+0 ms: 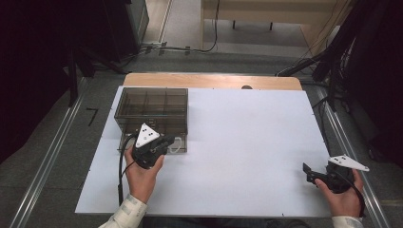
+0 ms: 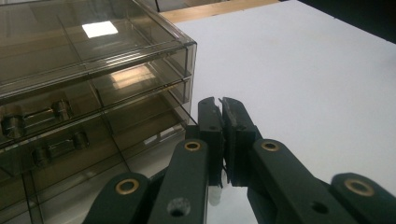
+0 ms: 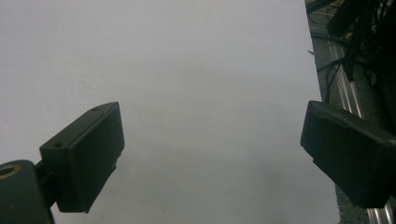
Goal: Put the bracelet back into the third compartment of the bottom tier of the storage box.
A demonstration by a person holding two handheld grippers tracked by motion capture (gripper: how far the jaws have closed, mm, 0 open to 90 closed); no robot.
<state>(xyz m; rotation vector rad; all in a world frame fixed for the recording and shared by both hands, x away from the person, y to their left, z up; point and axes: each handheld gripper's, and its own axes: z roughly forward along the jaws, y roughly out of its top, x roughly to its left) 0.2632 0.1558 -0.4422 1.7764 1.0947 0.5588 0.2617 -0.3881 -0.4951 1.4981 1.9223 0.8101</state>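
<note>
Left hand-held gripper (image 2: 221, 108), jaws pinched together holding nothing, sits by the smoky drawer box (image 1: 152, 114) upper left; right hand-held gripper (image 1: 313, 173) gapes wide, empty, lower right.

High view is dim overall; the white table sheet (image 1: 247, 142) is lit evenly from above, surroundings are lost in near-black. Soft, compressed detail, mild vignetting at corners. Left gripper view: a bright square ceiling-light reflection is seen on top of the smoked drawer box (image 2: 93, 51), a second warm glare patch lower on it; near black jaws are slightly soft. Right gripper view: flat grey-white surface, faint diffuse shadow low centre, jaws underexposed, right edge dark.
</note>
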